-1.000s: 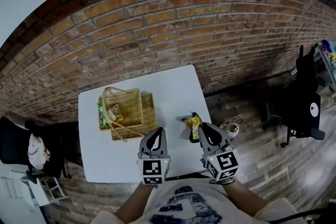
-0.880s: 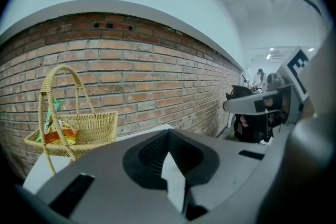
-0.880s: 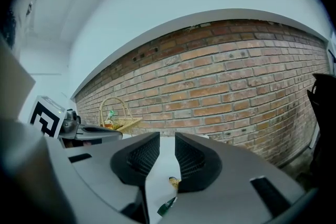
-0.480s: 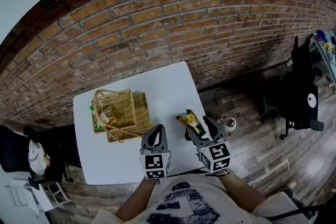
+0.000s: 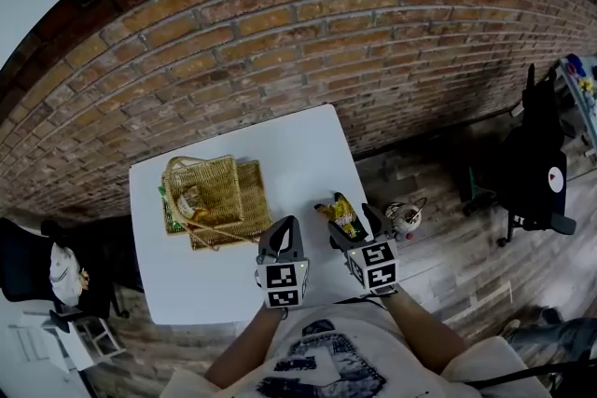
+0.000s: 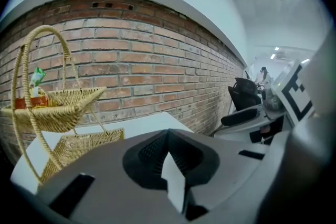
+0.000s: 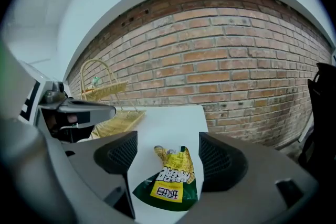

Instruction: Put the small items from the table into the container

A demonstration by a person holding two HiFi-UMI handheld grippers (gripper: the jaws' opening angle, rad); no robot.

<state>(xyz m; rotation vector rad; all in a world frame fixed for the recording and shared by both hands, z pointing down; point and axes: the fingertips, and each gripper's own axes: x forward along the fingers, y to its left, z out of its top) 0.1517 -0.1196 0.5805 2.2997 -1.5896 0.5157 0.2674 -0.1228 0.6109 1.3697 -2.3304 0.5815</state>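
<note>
Snack packet (image 7: 170,183) is lying flat by the bench (image 5: 298,154) right edge, well apart from the wicker basket (image 5: 213,189). I'm opening my right claw (image 7: 168,153) astride it, pads not touching yet, lining up the grab. I'm holding my left claw (image 6: 169,157) pinched together, empty, out of the way

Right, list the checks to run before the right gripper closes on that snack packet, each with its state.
1. Right gripper jaws apart, opening: ok.
2. Green and yellow crinkled snack packet in line between the jaws, pads not touching it: ok.
3. Packet lying on the white table, nothing against it: ok.
4. Left gripper shut, empty, away from the packet: ok.
5. Room left in the woven wicker basket: cannot tell.
</note>
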